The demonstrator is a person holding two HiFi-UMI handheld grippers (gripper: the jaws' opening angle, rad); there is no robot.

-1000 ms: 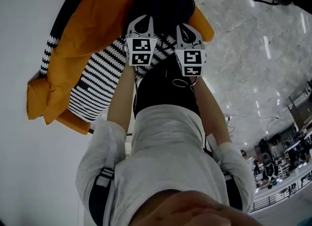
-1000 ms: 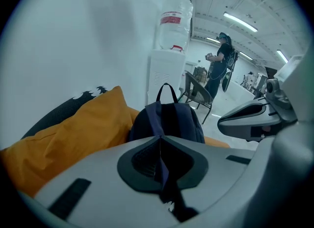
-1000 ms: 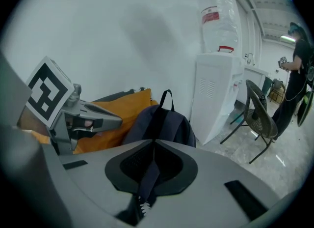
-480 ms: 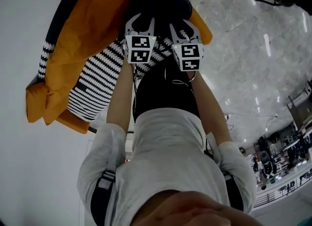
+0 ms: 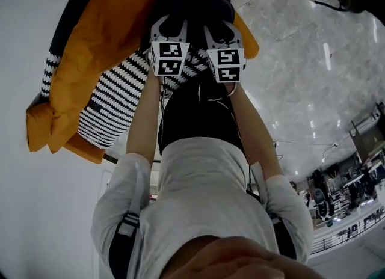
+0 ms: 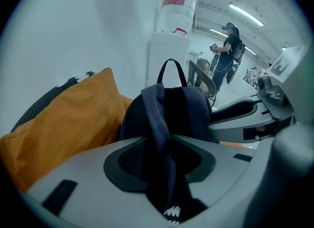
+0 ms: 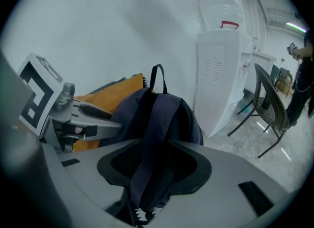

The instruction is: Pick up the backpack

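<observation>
While jaws of left gripper [image 5: 169, 26] and right gripper [image 5: 219, 31], just opening, stood apart round straps [image 6: 160, 124] of backpack [image 5: 194, 2], unclamped, straps risked slipping out.

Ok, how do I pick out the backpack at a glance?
Find the tall white water dispenser against the white wall. Between it and the big orange cushion sits the dark navy fabric backpack. What sets it apart is a rounded dark body with a thin black loop handle on top.
</observation>
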